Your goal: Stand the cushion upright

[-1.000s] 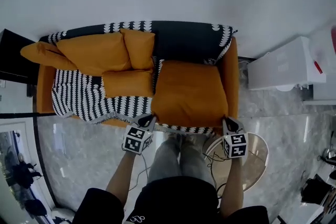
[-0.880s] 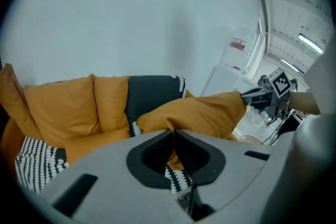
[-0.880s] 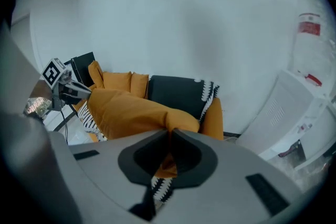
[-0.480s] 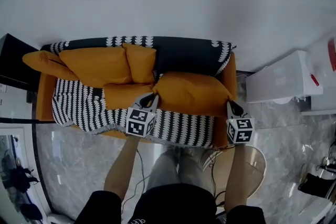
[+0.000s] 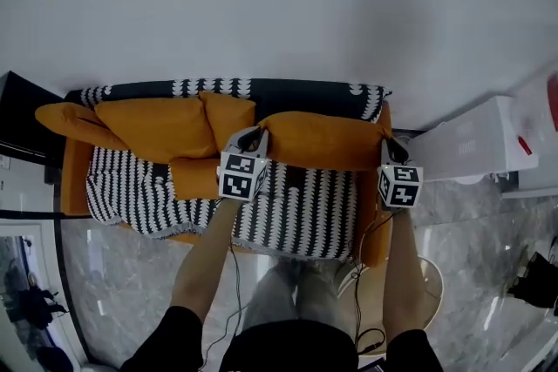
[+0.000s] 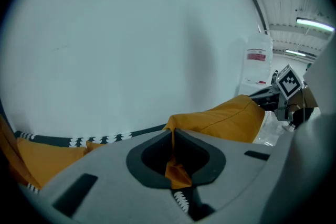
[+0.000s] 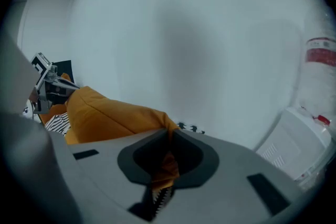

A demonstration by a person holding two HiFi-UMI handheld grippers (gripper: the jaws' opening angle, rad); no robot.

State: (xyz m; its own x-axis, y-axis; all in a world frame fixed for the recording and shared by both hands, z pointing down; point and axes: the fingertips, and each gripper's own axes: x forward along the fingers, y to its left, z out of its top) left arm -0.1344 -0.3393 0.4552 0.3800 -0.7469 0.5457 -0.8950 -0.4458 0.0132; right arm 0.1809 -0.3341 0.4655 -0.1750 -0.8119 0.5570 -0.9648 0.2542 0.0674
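Note:
The big orange cushion [image 5: 318, 139] stands on its edge against the sofa's black backrest [image 5: 296, 87] at the right end of the seat. My left gripper [image 5: 253, 137] is shut on the cushion's upper left corner, and orange fabric shows pinched between its jaws [image 6: 172, 131]. At the upper right corner my right gripper [image 5: 386, 145] is shut on the cushion too, again with orange cloth in the jaws [image 7: 169, 134]. The cushion [image 6: 220, 118] stretches between both grippers, and in the right gripper view the cushion [image 7: 110, 113] runs off to the left.
Several more orange cushions [image 5: 161, 104] lie on the sofa's left half. A black-and-white striped throw [image 5: 301, 209] covers the seat. A white unit [image 5: 475, 139] with a water bottle [image 6: 257, 63] stands to the right. A round stool [image 5: 423, 274] sits near the person's legs. A white wall rises behind the sofa.
Both grippers have moved up and toward the backrest with the cushion's front edge. The cushion went from lying flat on the seat to standing upright, uncovering the striped throw.

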